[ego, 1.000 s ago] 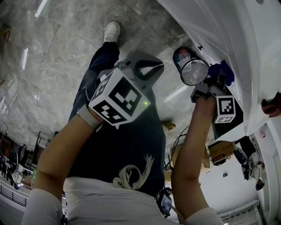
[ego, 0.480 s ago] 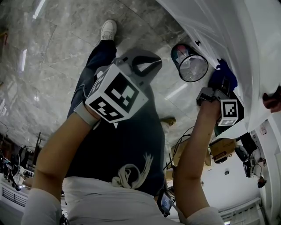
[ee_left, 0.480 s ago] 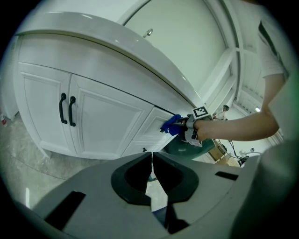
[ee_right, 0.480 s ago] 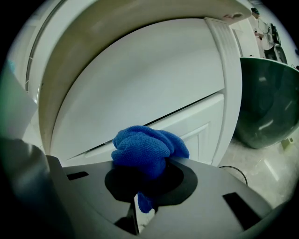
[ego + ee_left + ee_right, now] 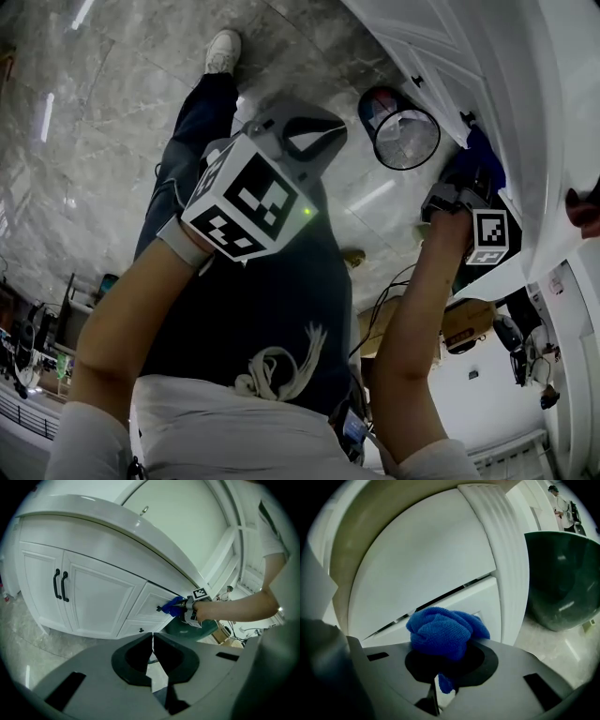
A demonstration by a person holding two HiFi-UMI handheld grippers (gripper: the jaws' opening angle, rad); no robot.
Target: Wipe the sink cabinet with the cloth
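**Right gripper** point(image 5: 440, 679): jaws clamped on the blue cloth point(image 5: 443, 632), which bulges out in front of them as a bunched wad, with a small tail hanging between them.

**Blue cloth, location:** against a drawer front of the white sink cabinet point(image 5: 426, 559), just beside the ribbed corner post at the cabinet's end.
- The right gripper view alone shows the weave and a seam between panels above the wad.
- The left gripper view alone shows the cloth point(image 5: 172, 606) from the side, up against a small black drawer knob point(image 5: 159, 607).
- In the head view the cloth point(image 5: 478, 155) is only a blue scrap past the right gripper's marker cube.

**Left gripper** point(image 5: 152, 641): jaws drawn together with nothing between them, held well apart from the cabinet. The head view shows mainly its marker cube, over the person's leg.

**Sink cabinet:** only the left gripper view takes in the whole front, with two doors bearing paired black handles point(image 5: 59, 585) and the counter edge point(image 5: 117, 520) curving above.

**Bin** point(image 5: 403, 136): round, with a clear liner seen from above in the head view. It shows as a dark green wall point(image 5: 560, 583) in the right gripper view, near the cabinet's end.

**Floor** point(image 5: 112, 84): grey marbled tile, with a white shoe point(image 5: 223, 52) on it.
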